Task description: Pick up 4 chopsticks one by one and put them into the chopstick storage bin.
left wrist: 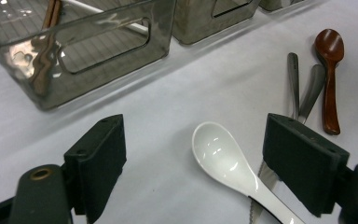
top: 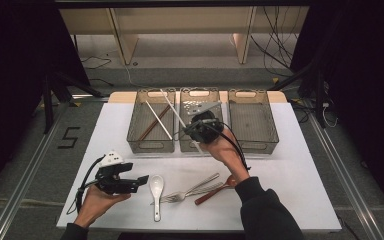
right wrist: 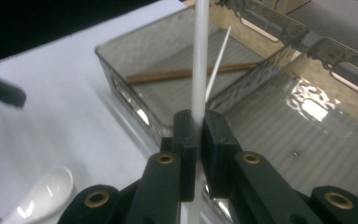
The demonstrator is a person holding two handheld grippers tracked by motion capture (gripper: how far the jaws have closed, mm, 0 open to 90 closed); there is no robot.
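Observation:
My right gripper (top: 192,128) (right wrist: 196,116) is shut on a white chopstick (top: 172,107) (right wrist: 200,56), held above the near edge where the left basket (top: 133,131) and middle basket (top: 200,93) meet. Inside the left basket lie a brown chopstick (top: 152,125) (right wrist: 182,73) and another white chopstick (top: 159,120) (right wrist: 216,60). My left gripper (top: 141,181) (left wrist: 191,122) is open, low over the white table, jaws either side of the bowl of a white ceramic spoon (top: 156,190) (left wrist: 219,154) without touching it.
Two metal forks (top: 195,189) (left wrist: 294,70) and a brown wooden spoon (top: 217,191) (left wrist: 330,46) lie right of the white spoon. A third basket (top: 272,125) stands at the right of the row. Something shiny lies in the middle basket's far end.

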